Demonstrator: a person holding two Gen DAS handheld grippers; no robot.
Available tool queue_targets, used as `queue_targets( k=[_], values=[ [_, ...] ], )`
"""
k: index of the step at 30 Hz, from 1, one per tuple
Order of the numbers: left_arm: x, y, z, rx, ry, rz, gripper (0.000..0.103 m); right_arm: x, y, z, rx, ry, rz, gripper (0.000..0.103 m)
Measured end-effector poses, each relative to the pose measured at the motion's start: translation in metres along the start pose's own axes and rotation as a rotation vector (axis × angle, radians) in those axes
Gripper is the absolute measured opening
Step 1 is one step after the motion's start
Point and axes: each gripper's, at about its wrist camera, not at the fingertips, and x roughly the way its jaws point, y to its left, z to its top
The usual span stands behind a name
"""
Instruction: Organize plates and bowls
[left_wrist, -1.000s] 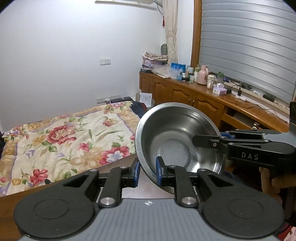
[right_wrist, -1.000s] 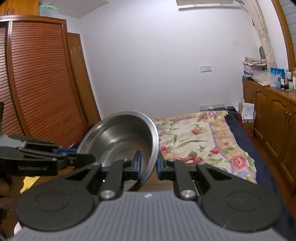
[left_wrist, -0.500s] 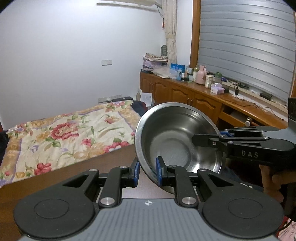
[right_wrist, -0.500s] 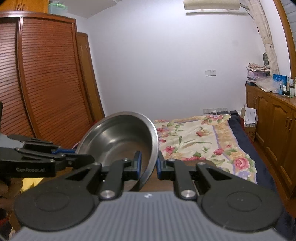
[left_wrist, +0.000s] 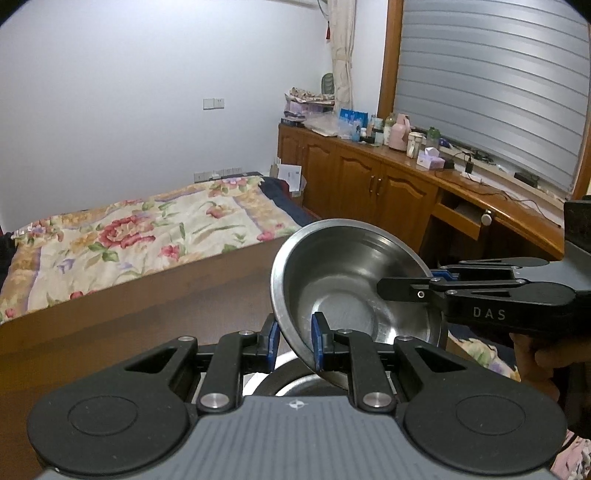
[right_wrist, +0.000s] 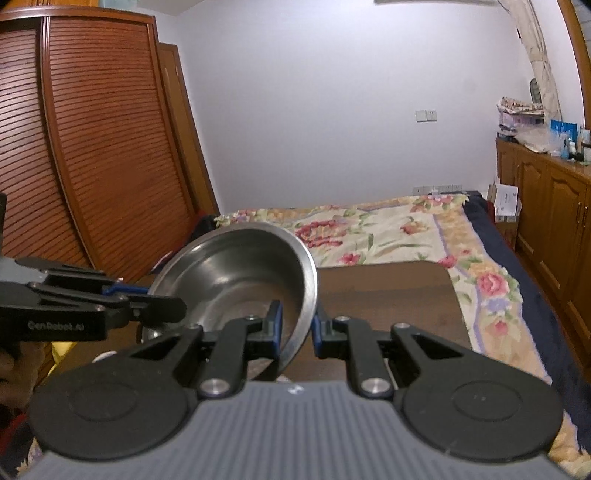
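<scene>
Both my left gripper (left_wrist: 293, 341) and right gripper (right_wrist: 297, 325) clamp the steel bowl's (left_wrist: 354, 284) rim, holding it tilted just above another bowl (left_wrist: 291, 380), not yet nested.

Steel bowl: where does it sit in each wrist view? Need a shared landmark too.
Left wrist: steel bowl at centre-right, tilted, rim in the left tongs.
Right wrist: bowl at centre-left, rim in the right tongs.
Shared landmark: floral bedspread.
</scene>
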Motion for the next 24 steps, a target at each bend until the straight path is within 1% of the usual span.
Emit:
queue_targets(
  k=[17, 24],
  values=[
    [-0.008, 0.006, -0.048, -0.05, 0.04, -0.001, 0.02, 0.0, 0.02, -0.037, 0.003, 0.076, 0.032, 0.018],
    [-0.006, 0.008, -0.067, -0.048, 0.062, 0.026, 0.02, 0.002, 0.027, -0.051, -0.006, 0.102, 0.038, 0.018]
  ],
)
